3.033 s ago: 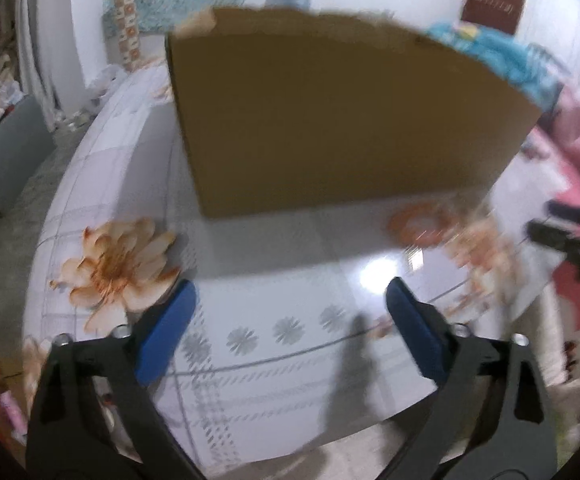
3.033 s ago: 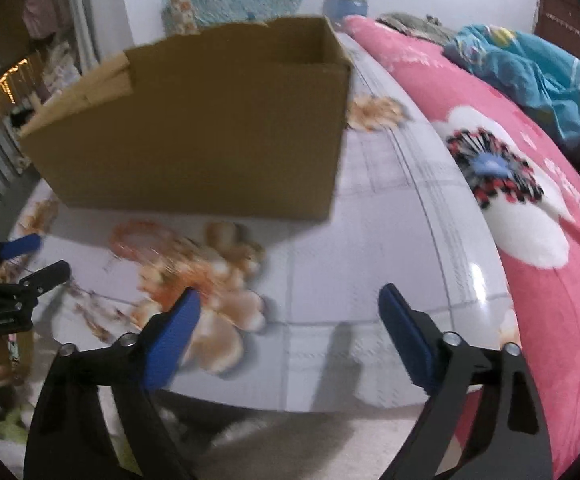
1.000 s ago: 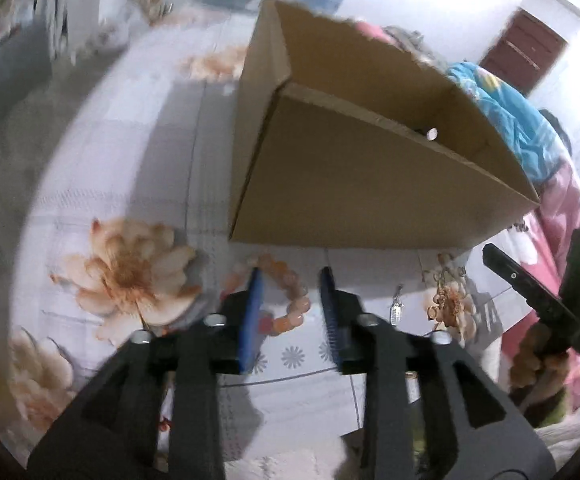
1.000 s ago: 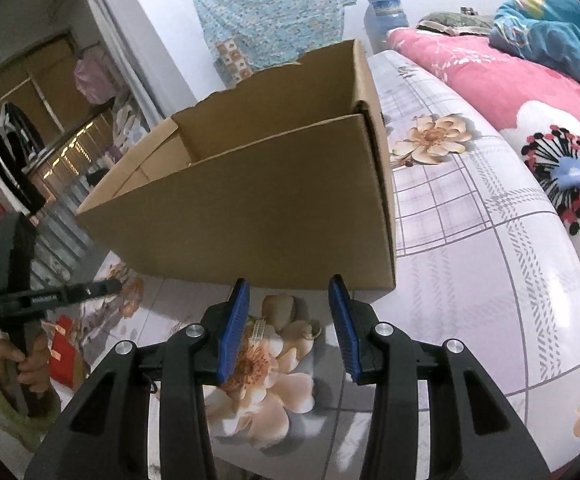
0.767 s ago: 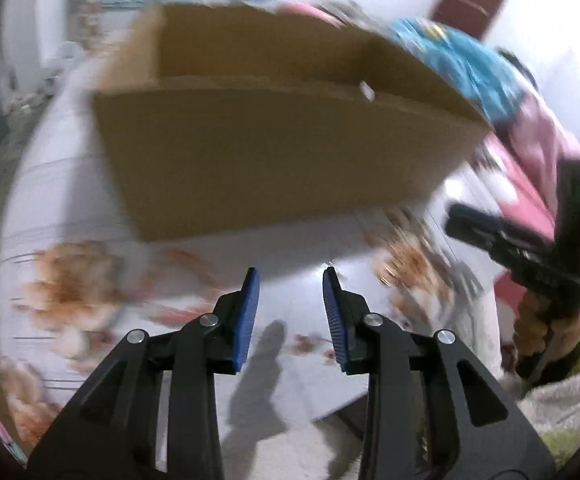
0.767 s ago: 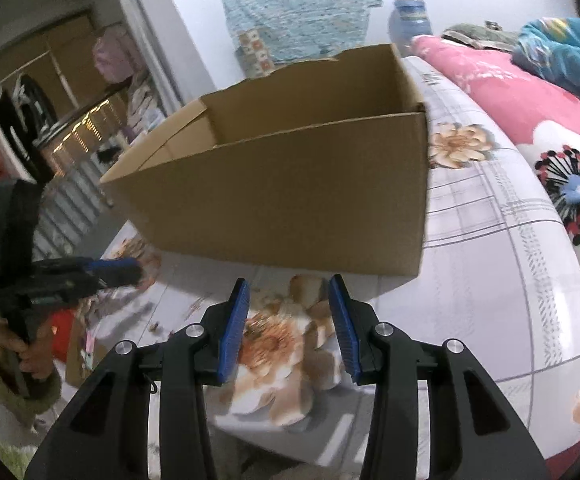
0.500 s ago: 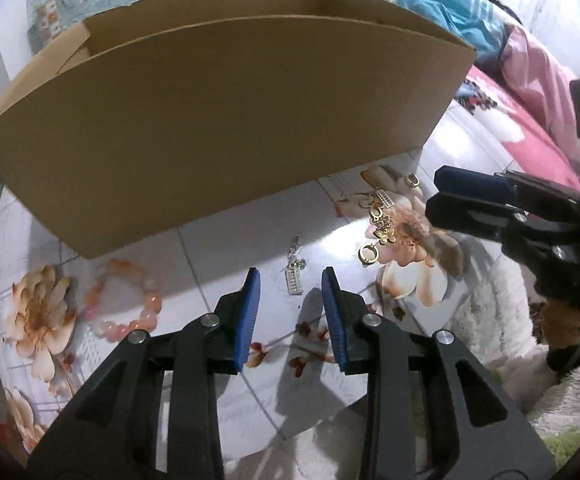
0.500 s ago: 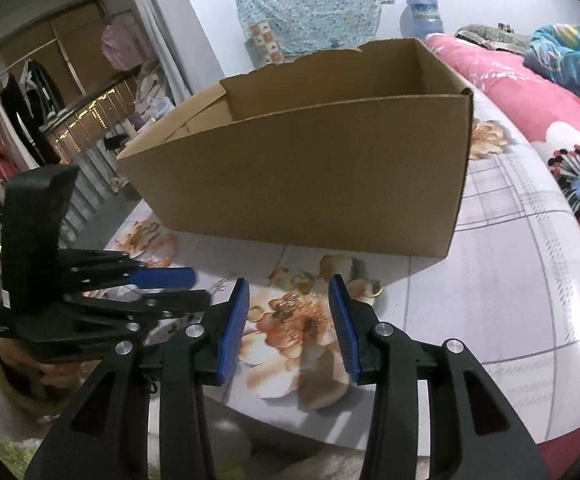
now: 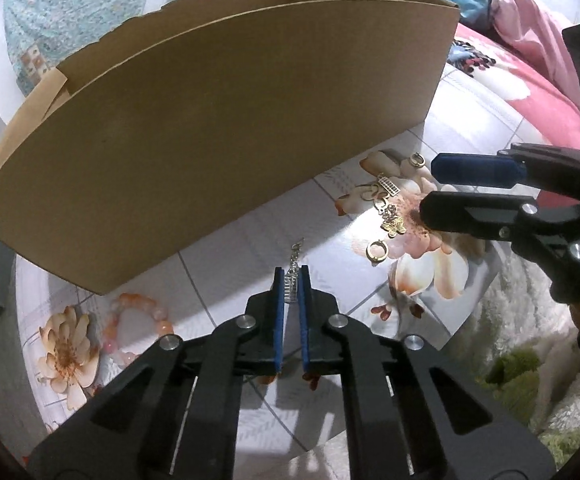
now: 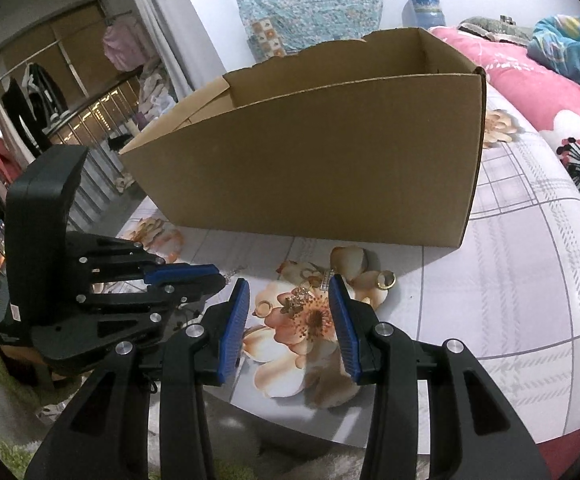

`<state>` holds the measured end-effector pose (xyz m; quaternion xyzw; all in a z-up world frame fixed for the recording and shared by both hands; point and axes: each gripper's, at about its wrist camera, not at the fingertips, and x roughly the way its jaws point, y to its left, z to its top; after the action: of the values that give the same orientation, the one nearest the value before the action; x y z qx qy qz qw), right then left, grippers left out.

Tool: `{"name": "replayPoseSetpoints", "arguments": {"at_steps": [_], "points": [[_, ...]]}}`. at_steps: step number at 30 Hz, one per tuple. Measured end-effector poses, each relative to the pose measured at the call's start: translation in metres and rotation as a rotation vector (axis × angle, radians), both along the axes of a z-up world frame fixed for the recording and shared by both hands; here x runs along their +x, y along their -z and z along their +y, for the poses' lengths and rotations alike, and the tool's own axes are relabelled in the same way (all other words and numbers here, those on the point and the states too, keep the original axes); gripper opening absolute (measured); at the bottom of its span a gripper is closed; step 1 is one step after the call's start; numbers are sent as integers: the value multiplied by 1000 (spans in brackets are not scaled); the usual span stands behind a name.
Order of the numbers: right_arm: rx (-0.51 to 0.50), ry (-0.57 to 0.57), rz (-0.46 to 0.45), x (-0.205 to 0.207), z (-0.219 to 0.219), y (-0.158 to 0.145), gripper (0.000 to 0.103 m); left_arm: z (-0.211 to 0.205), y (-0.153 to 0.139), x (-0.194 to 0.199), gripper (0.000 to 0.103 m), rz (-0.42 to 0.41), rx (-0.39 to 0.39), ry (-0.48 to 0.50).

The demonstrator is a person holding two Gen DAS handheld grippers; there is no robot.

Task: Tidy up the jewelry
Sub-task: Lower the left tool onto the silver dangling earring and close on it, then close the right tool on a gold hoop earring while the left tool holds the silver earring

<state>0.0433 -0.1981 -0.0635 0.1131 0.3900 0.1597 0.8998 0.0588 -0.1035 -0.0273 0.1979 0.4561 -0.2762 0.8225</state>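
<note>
My left gripper (image 9: 290,271) points down at the flowered tabletop (image 9: 250,236). Its jaws are closing, and the blue pads pinch a small silver chain charm (image 9: 291,286) that lies in front of the cardboard box (image 9: 210,120). To the right, gold pieces lie on a printed flower: a hoop (image 9: 377,250), a butterfly charm (image 9: 394,226) and a ring (image 9: 417,159). My right gripper (image 10: 288,282) hovers open over that cluster, with the butterfly charm (image 10: 295,300) between its fingers, untouched. An orange bead bracelet (image 9: 138,320) lies at the left.
The tall open box (image 10: 329,160) blocks the way forward for both grippers. The two grippers stand close, the left gripper (image 10: 218,276) just left of the right one. A pink flowered bed (image 10: 549,92) borders the table's right side; a fluffy rug (image 9: 529,360) lies below its front edge.
My left gripper swung from the bracelet rightward to the silver charm, dropped closer, and its jaws narrowed onto it. The right gripper stayed at the same width over the gold pieces.
</note>
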Motion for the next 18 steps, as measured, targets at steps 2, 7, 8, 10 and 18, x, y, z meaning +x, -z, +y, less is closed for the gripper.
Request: {"name": "replayPoseSetpoints", "arguments": {"at_steps": [2,7,8,10,18], "points": [[5,3,2,-1,-1,1,41,0,-1,-1,4,-7,-5,6],[6,-1,-1,-4,-2,0,40,13,-8,2,0,12,-86,-28],[8,-6,-3,-5,-1,0,40,14,-9,3,0,12,-91,-34],[5,-18,-4,-5,0,-1,38,18,-13,2,0,14,-121,-48],[-40,-91,1,-4,20,2,23,26,-26,-2,0,-13,-170,-71]]}}
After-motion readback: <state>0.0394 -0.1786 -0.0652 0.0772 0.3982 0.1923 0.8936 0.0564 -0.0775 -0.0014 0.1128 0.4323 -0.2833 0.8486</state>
